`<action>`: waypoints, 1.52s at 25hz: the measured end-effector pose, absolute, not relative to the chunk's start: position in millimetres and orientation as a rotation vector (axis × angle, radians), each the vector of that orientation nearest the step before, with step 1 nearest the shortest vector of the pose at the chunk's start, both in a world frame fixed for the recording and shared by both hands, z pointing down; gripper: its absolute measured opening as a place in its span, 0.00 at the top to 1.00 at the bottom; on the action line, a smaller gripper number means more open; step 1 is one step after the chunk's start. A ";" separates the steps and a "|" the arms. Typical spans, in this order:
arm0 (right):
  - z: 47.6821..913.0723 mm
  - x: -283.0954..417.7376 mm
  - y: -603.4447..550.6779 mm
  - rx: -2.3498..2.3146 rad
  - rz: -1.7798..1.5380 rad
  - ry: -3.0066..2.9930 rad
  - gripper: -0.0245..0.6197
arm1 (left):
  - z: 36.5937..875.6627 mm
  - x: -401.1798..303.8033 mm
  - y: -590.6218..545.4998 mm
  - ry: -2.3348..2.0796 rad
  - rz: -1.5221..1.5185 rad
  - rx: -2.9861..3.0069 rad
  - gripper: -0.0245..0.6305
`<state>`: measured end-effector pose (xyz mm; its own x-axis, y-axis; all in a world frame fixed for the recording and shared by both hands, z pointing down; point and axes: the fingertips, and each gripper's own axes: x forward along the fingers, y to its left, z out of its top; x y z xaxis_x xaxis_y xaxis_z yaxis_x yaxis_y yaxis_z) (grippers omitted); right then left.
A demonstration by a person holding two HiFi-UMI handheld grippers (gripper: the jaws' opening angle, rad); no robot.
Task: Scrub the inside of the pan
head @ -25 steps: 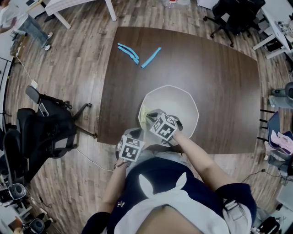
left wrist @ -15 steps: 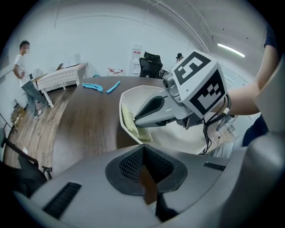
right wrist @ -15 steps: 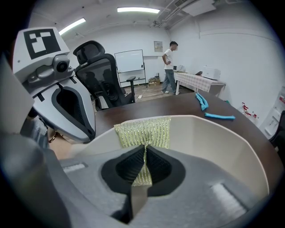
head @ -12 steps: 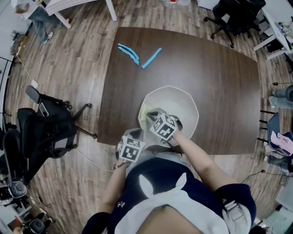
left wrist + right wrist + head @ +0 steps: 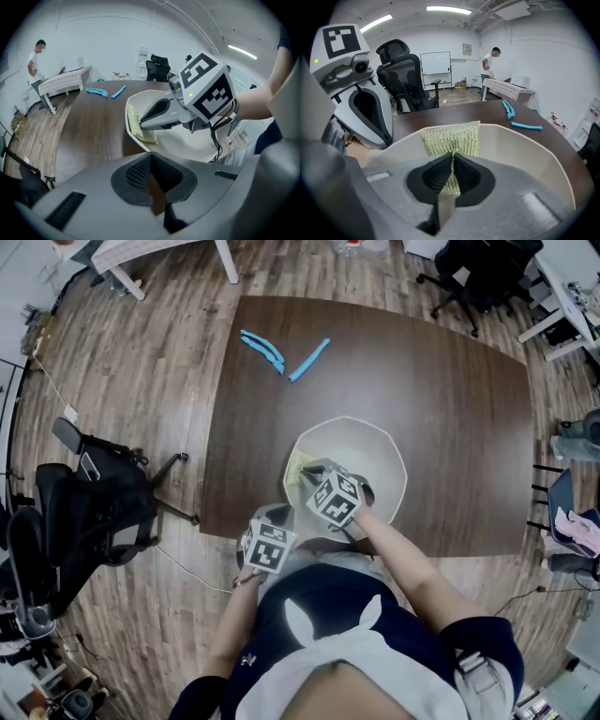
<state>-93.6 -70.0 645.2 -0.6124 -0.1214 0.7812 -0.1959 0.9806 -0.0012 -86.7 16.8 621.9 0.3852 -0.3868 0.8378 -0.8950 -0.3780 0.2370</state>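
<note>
A white pan (image 5: 367, 451) stands near the front edge of the dark brown table (image 5: 450, 399). My right gripper (image 5: 307, 476) reaches into it and is shut on a yellow-green scrub pad (image 5: 452, 137). The pad (image 5: 296, 470) lies pressed flat against the pan's left inner wall (image 5: 187, 145). My left gripper (image 5: 275, 519) sits at the pan's near-left rim, over the table's edge. Its jaws are closed on a thin brown piece (image 5: 154, 197), which looks like the pan's handle. In the left gripper view the right gripper (image 5: 142, 124) holds the pad (image 5: 137, 127) just ahead.
Two blue tools (image 5: 263, 348) (image 5: 309, 358) lie at the table's far left. A black office chair (image 5: 94, 507) stands on the wooden floor to the left, more chairs at the far right (image 5: 473, 268). A person (image 5: 490, 58) stands by a white table (image 5: 508, 89) in the background.
Both grippers, the pad and the pan have kept their places. A person at the head view's upper left has walked out of sight.
</note>
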 end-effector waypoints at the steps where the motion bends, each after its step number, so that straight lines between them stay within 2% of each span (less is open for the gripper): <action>1: 644.9 -92.7 -71.8 0.228 0.107 -2.234 0.94 | 623.6 -86.4 16.7 -1.104 0.909 1.935 0.96; 38: 648.5 -80.2 -125.7 0.413 0.087 -2.188 0.94 | 623.4 -86.1 16.7 -1.086 0.918 1.941 0.96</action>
<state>-80.2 -125.7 648.5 -0.5560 -0.2626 0.7886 -0.3240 0.9422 0.0852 -86.1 16.7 623.4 0.3919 -0.3781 0.8387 -0.8900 -0.3868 0.2415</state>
